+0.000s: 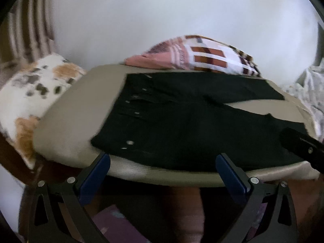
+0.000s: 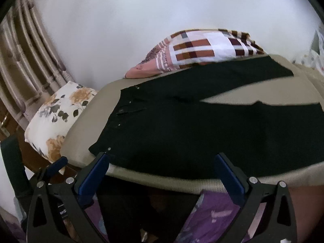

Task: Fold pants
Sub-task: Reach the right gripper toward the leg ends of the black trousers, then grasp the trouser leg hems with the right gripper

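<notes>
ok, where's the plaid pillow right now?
In both wrist views the plaid pillow lies at the far edge of the beige cushion, just behind the black pants; the floral pillow is off to its left.

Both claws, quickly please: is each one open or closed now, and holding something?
Left claw: open, holding nothing, just short of the black pants.
Right claw: open, holding nothing.

Black pants (image 1: pixel 182 125) (image 2: pixel 192 125), lying flat and spread open, waistband with metal studs pointing left, two legs splitting apart toward the right, far leg angling away.
</notes>
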A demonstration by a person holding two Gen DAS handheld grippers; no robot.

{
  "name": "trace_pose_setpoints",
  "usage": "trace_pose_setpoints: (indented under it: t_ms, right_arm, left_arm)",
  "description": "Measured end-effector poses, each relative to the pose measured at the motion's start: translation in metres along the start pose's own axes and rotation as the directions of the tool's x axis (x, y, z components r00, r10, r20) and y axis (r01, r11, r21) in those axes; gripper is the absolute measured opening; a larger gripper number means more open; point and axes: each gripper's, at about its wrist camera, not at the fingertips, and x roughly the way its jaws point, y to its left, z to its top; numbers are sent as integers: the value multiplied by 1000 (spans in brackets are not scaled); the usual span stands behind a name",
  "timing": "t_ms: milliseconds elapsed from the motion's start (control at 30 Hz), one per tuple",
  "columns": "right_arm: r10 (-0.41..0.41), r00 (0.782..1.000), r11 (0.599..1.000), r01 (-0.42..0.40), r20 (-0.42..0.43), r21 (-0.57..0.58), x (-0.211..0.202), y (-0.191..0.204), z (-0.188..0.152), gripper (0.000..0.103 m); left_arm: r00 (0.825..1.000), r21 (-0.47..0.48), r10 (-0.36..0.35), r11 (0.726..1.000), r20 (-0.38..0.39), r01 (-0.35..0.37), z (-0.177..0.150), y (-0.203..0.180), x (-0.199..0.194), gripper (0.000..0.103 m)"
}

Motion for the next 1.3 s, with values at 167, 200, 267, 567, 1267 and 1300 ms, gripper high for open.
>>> trace_pose_setpoints:
  t_ms: [167,200,267,567,1267,1300]
  right_arm:
    - [4,1000,998,-3,6,-66,3,-5,25,103]
    - [-10,1000,997,11,9,-72,5,-8,30,103]
    - [-23,999,996,25,25,-83,8,-16,41,103]
    - [20,1000,999,-20,-7,-36,45,-67,93,103]
    - [-137,975,990,142,-177,21,109,-110,81,103]
    - [-148,971,988,154,-186,20,112,-108,80,103]
  left_arm:
    - [989,13,-69,997,-129,71,24,-4,38,103]
    - [990,3,-48,999,-133,49,35,-2,45,103]
    - [995,-34,21,999,-94,-24,60,8,54,103]
    - [985,16,50,999,-162,-48,186,76,181,103]
    - [948,92,-185,972,-260,215,267,178,383,88]
    - [929,89,-221,962,-297,257,266,179,391,88]
